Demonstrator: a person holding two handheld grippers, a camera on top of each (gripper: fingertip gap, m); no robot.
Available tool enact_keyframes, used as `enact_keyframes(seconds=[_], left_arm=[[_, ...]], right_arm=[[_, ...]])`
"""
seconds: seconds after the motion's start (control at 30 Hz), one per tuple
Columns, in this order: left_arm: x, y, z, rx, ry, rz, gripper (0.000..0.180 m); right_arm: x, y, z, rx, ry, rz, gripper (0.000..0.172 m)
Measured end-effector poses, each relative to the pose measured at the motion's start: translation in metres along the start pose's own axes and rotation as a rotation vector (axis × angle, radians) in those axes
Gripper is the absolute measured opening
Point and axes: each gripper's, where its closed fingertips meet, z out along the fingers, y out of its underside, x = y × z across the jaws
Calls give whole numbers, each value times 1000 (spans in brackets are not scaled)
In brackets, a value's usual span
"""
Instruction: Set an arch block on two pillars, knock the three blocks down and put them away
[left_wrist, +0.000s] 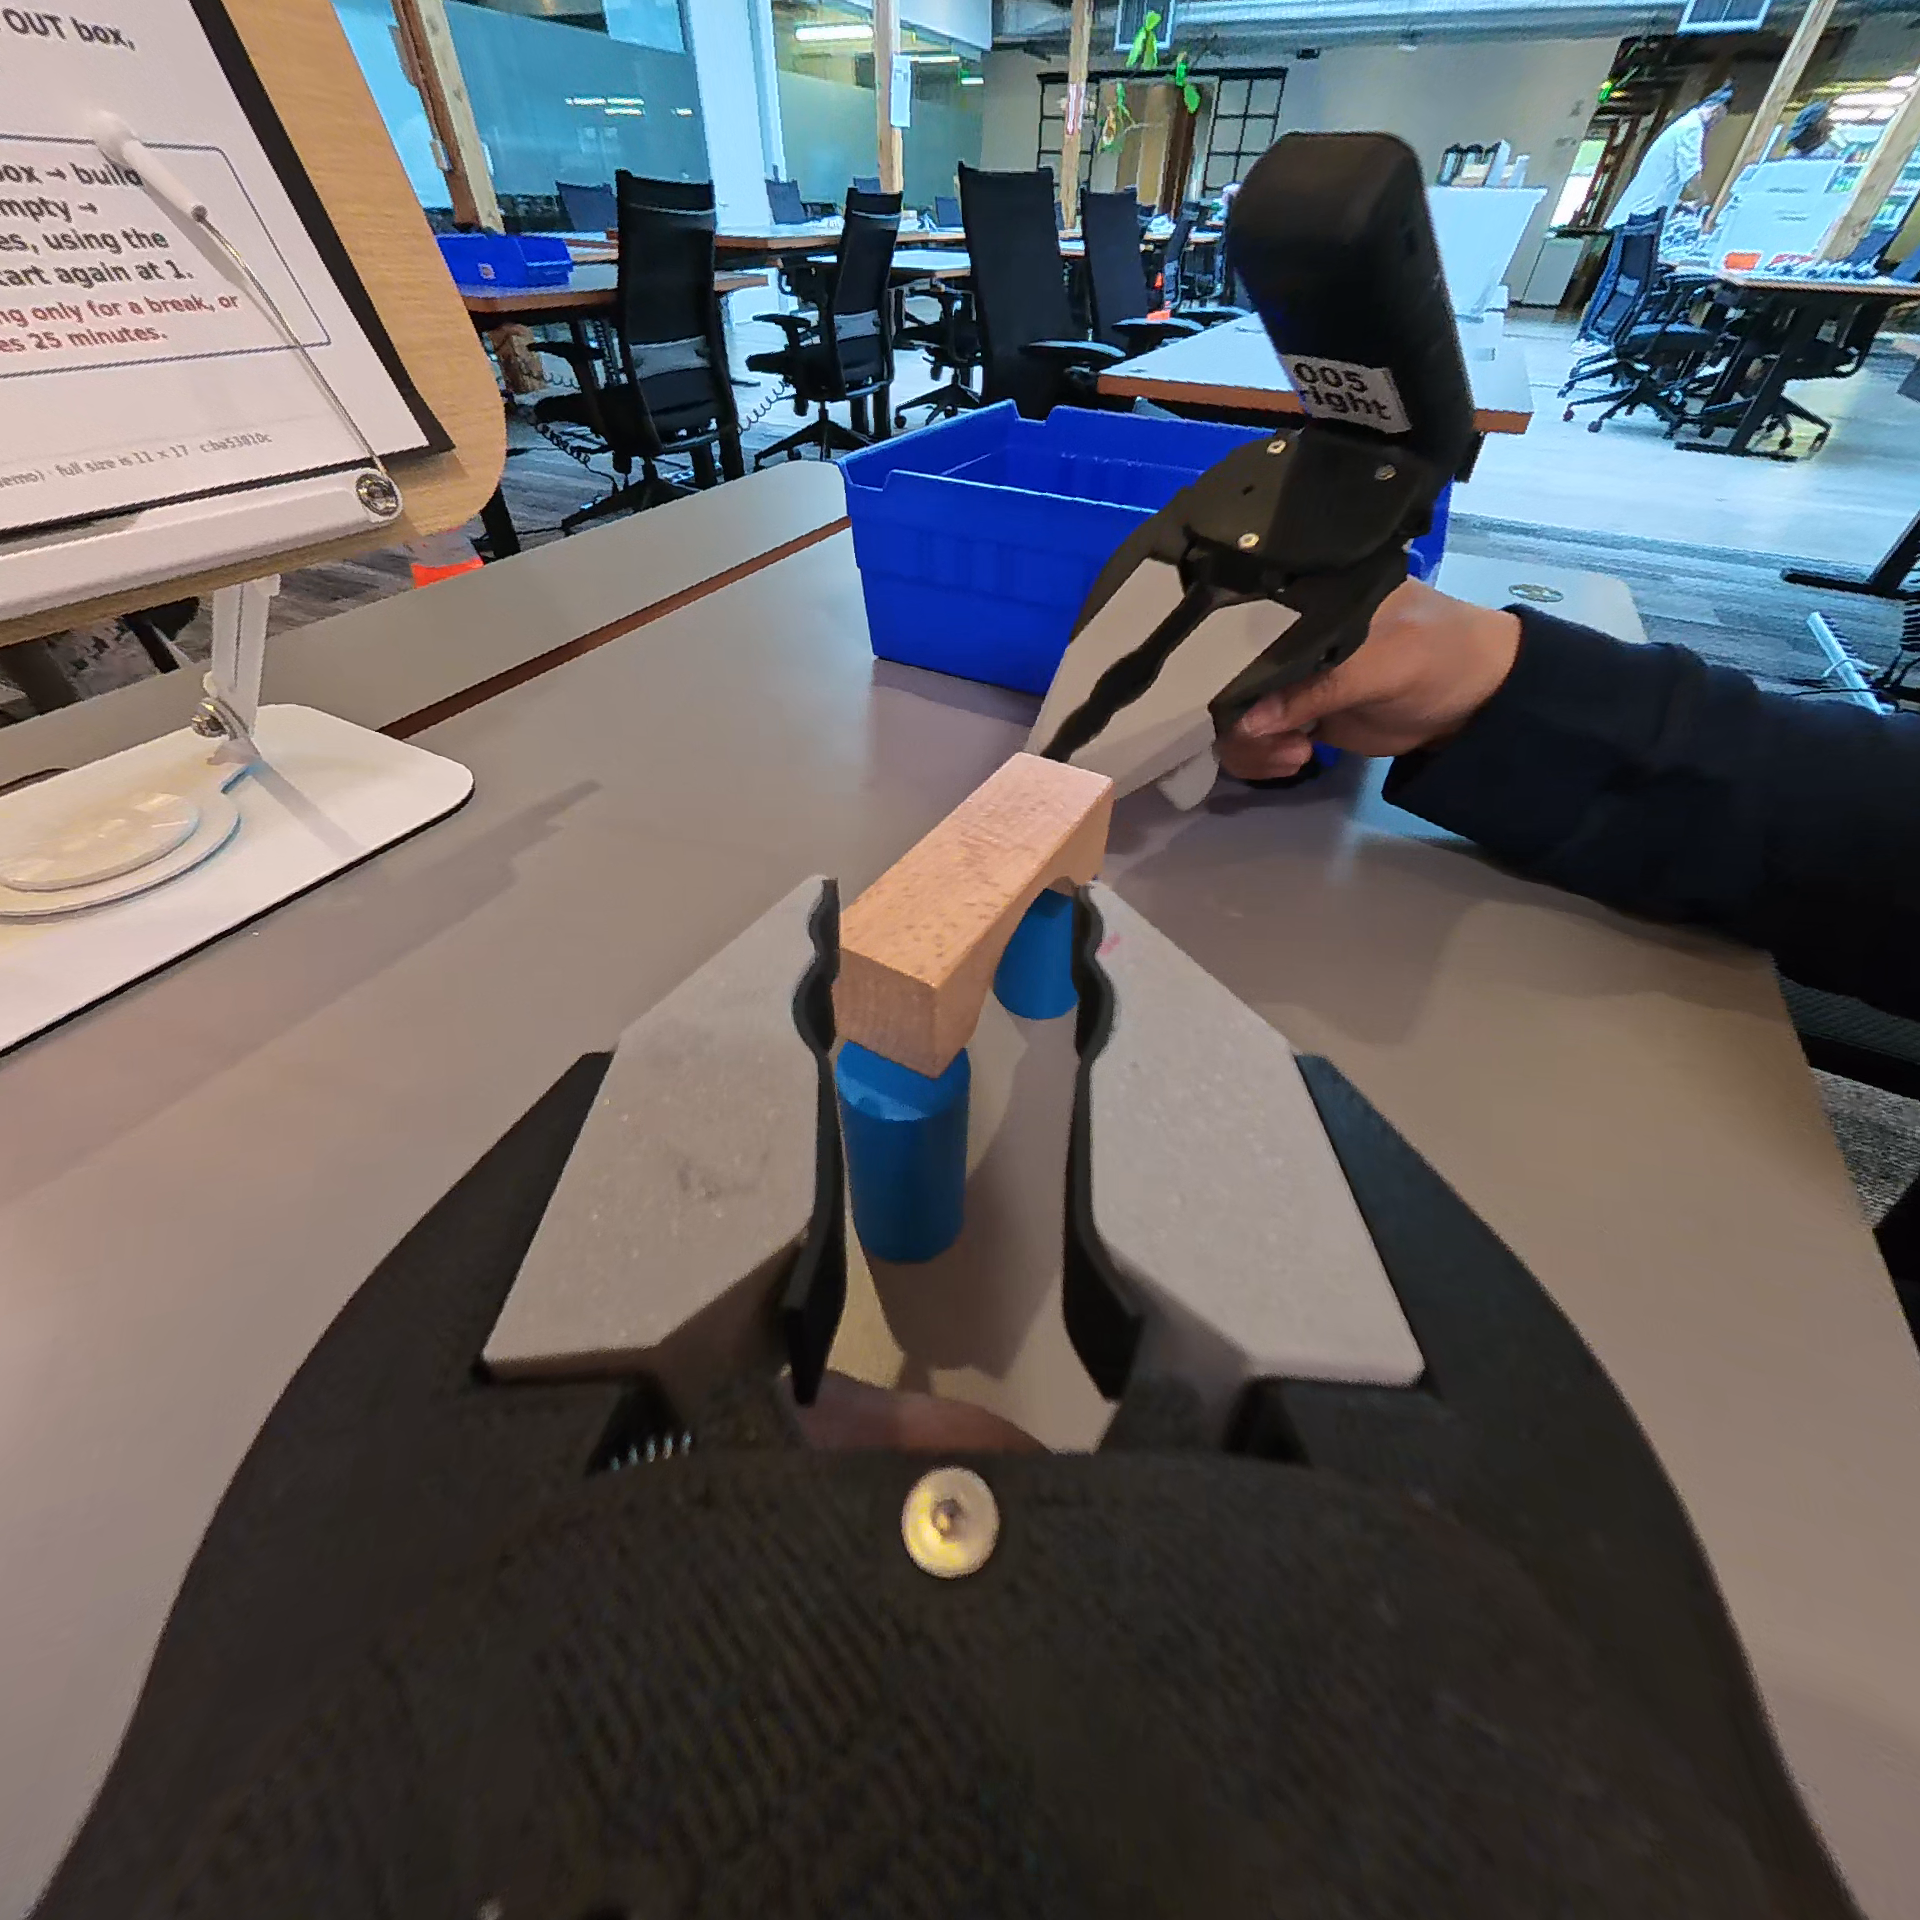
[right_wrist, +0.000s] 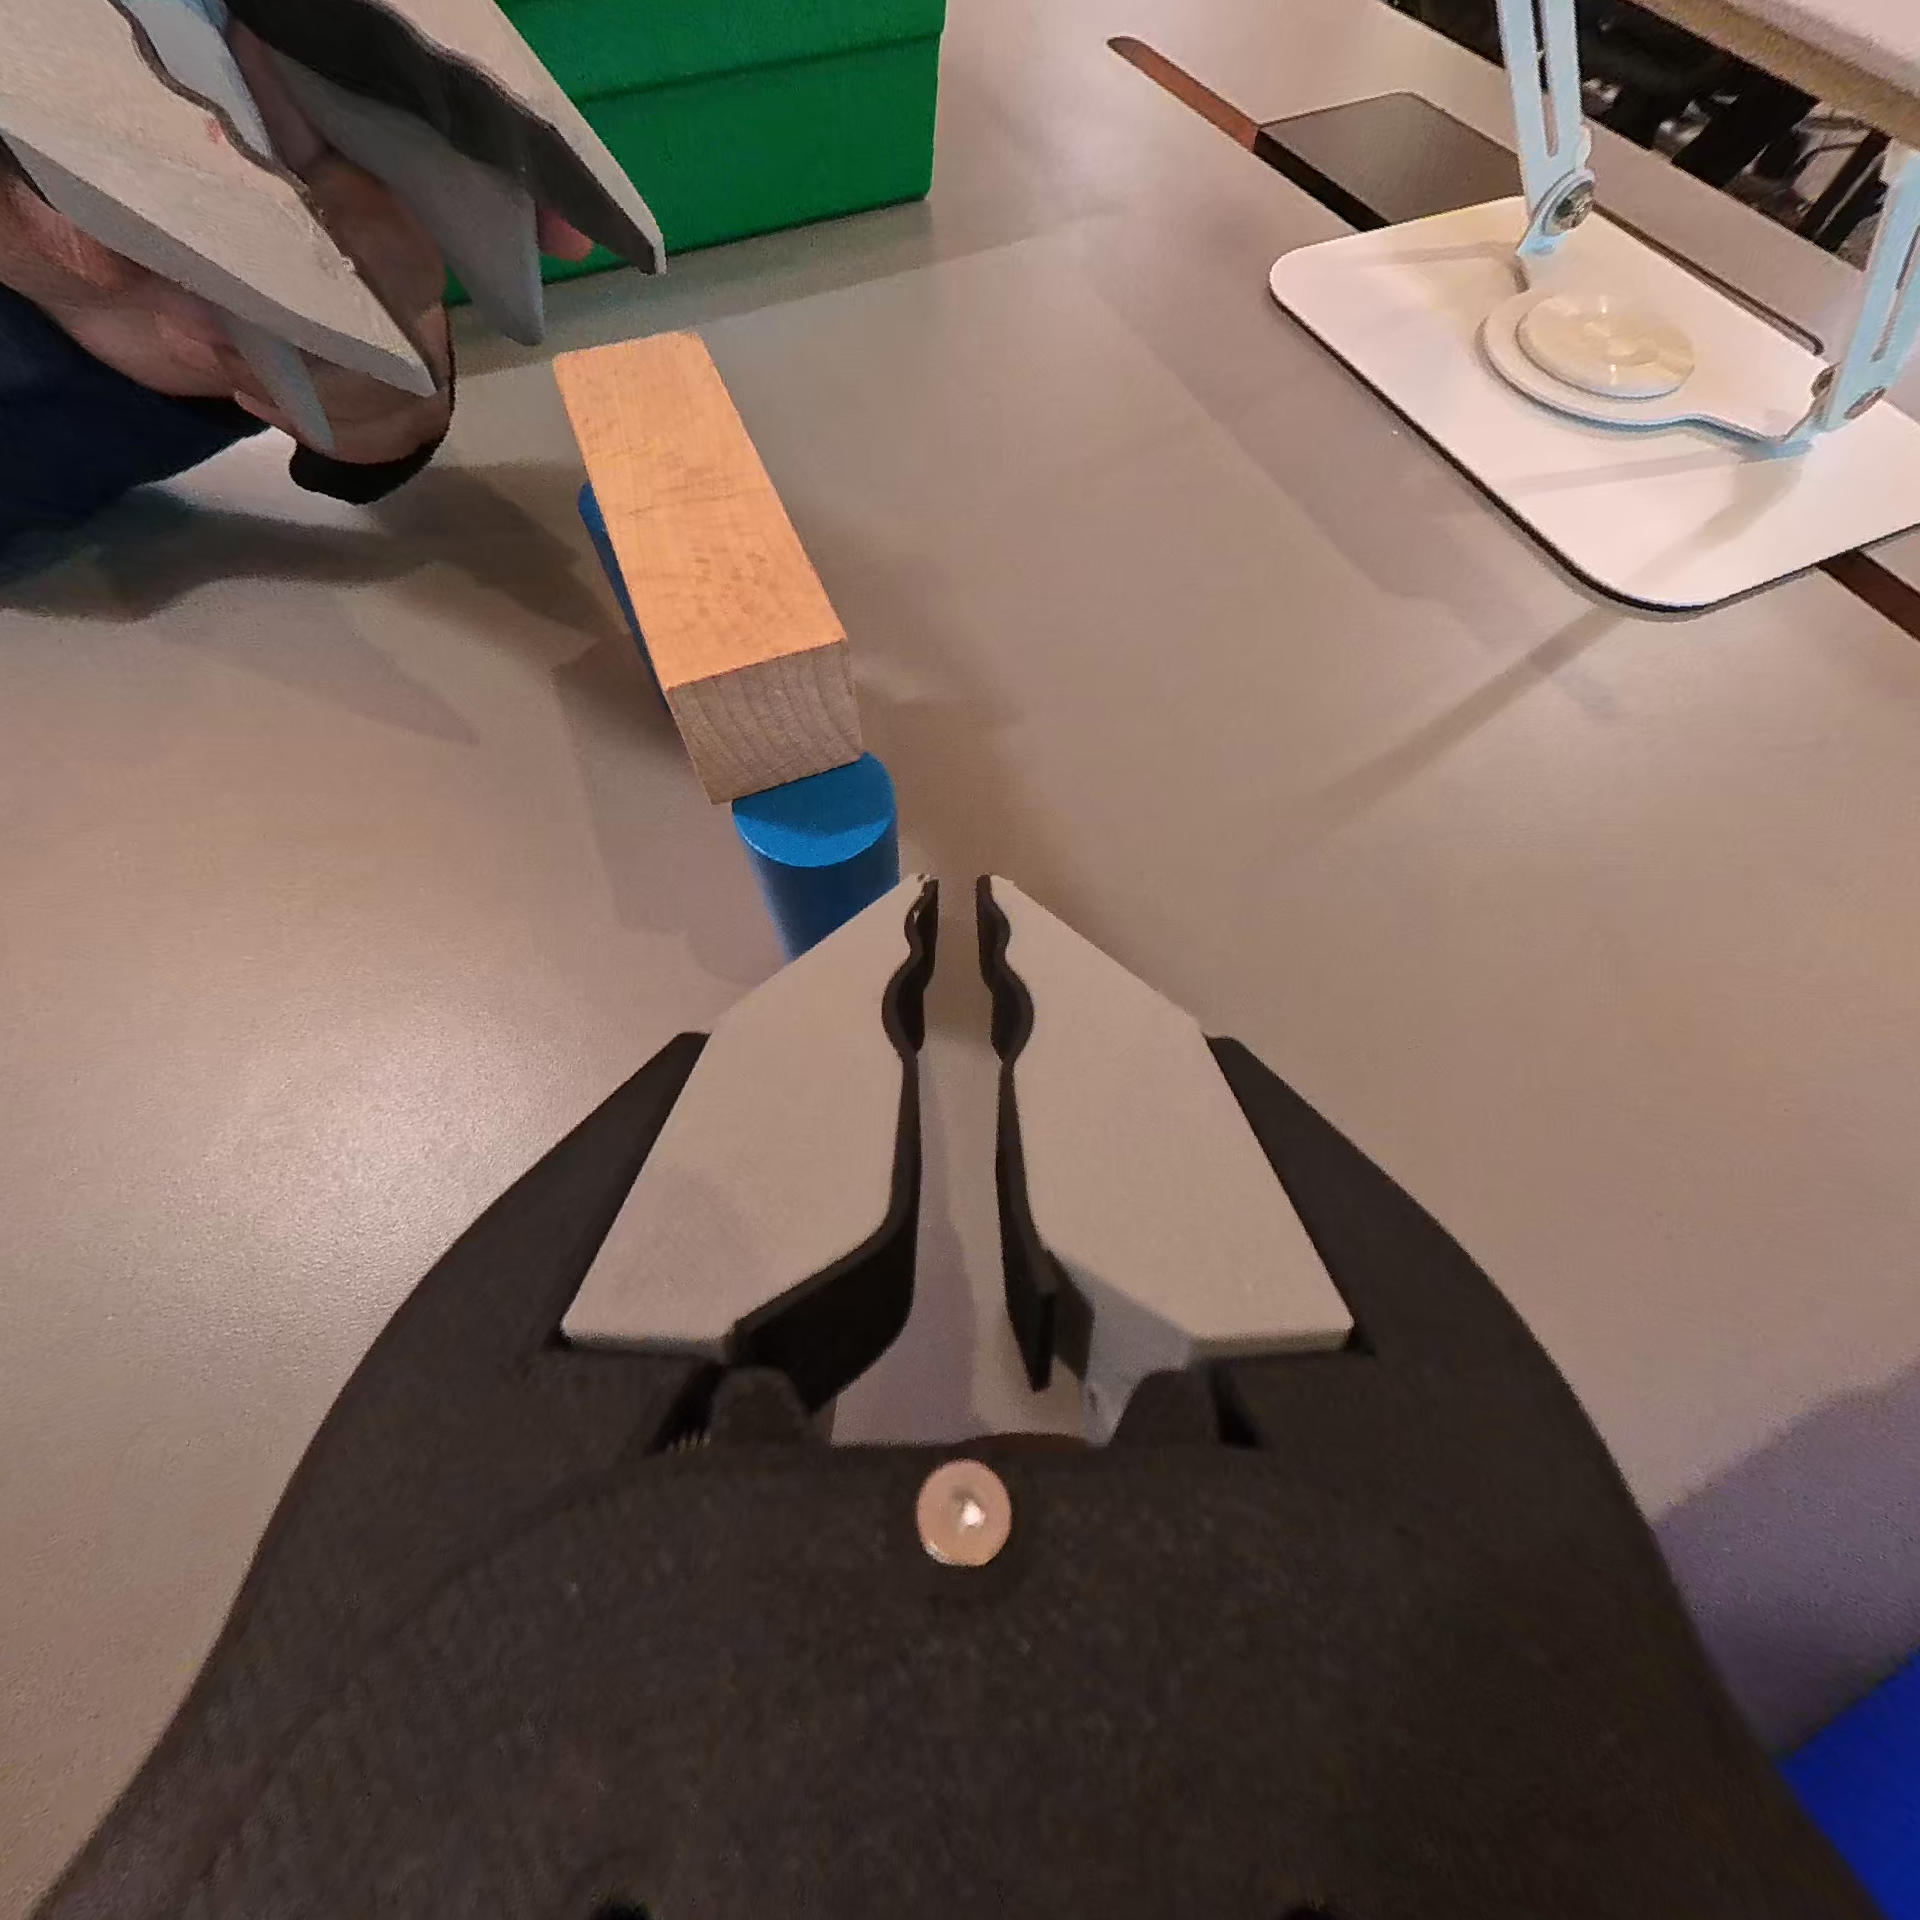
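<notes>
A: Nearest in the left wrist view, we see the left tool (left_wrist: 956, 935) spread wide around the wooden arch block (left_wrist: 971, 909). Are its pads pressing?

B: We judge not. The right wrist view shows that tool lifted behind the arch's far end with a gap between its fingers (right_wrist: 343, 312), so it stands released and holds nothing.

A: And the arch itself?

B: It rests across two upright blue pillars (right_wrist: 821, 842) on the grey desk (right_wrist: 1247, 831), one pillar under each end, though the arch sits askew on the nearer one in the right wrist view. We take the building step as done.

A: The right tool (right_wrist: 956, 894)?

B: Its jaws are nearly closed on nothing, with only a thin slit between the tips, which lie just beside that pillar.

A: So the step in hand?

B: Knocking down, in our judgement. The next move calls for a sideways push by the closed right tool against pillar or arch, firm enough to topple all three.

A: And farther off?

B: A blue bin (left_wrist: 987, 561) stands beyond the right tool, and a green box (right_wrist: 748, 114) behind the left one; which of them takes the blocks we cannot tell.
</notes>
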Motion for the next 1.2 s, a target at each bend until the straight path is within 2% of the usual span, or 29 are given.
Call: enact_keyframes(seconds=[0.67,0.8,0.97,1.1,1.2], left_arm=[[4,9,5,-40,3,32,42],[4,9,6,-43,1,34,42],[3,6,4,-30,-1,28,42],[3,7,5,-34,0,28,42],[5,9,6,-43,3,34,43]], right_arm=[[-7,11,8,-67,-28,-34,8],[-6,-4,-2,17,-36,-8,14],[-21,-33,-17,179,-127,9,26],[-32,-41,-20,226,-201,34,31],[-33,-39,-13,201,-180,14,26]])
